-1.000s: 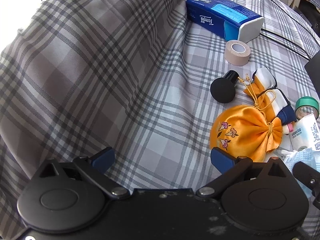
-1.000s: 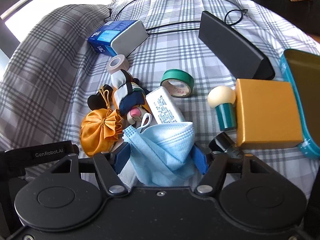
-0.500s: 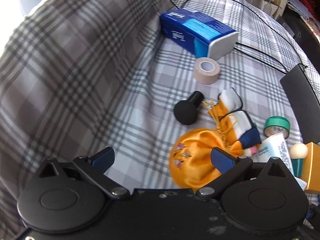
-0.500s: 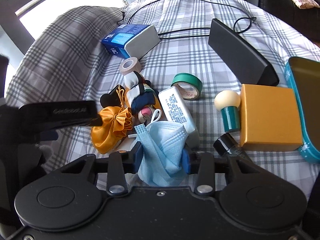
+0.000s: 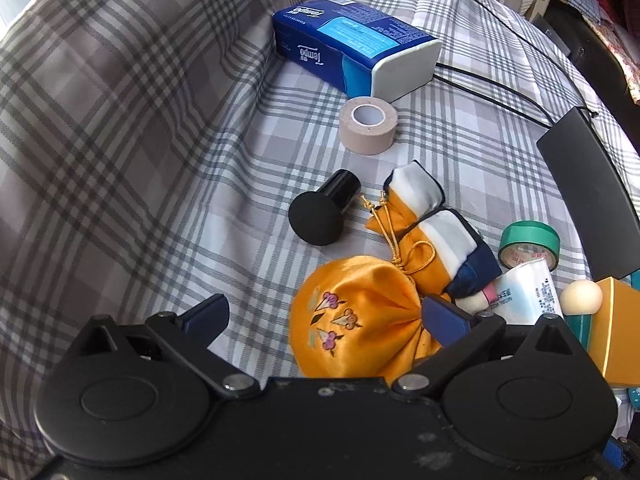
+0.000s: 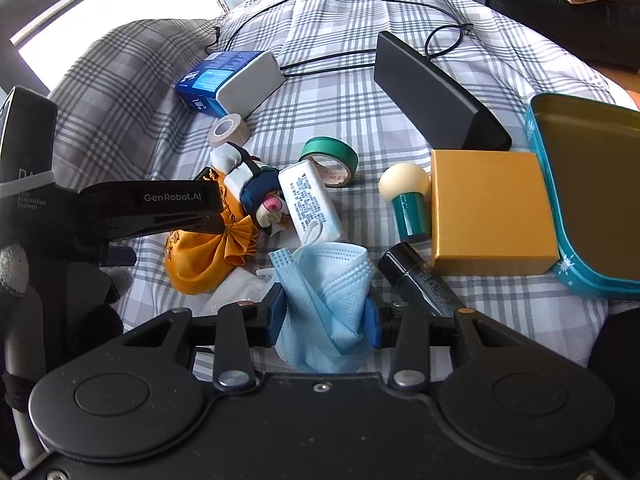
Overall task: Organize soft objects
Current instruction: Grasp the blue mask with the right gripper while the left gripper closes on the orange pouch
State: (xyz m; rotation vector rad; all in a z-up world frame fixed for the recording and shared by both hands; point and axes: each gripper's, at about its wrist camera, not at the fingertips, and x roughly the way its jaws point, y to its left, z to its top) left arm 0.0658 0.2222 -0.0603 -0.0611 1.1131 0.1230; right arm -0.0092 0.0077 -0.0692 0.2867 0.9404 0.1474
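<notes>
An orange satin pouch (image 5: 360,320) with embroidered flowers lies on the plaid cloth, between the fingers of my open left gripper (image 5: 324,316), nearer the right finger. It also shows in the right wrist view (image 6: 204,256), under the left gripper's body (image 6: 152,208). A white, orange and navy cloth bundle (image 5: 436,236) lies just behind it. My right gripper (image 6: 325,314) is shut on a light blue face mask (image 6: 328,296), bunched between the pads and lifted off the cloth.
A blue tissue pack (image 5: 352,48), beige tape roll (image 5: 368,124), black round-headed cap (image 5: 320,212), green tape roll (image 6: 330,156), white packet (image 6: 310,200), orange box (image 6: 490,212), black box (image 6: 436,92), teal tin lid (image 6: 592,196) and cables lie around.
My right gripper has closed on the face mask and raised it. My left gripper has moved right and forward, bringing the orange pouch between its open fingers.
</notes>
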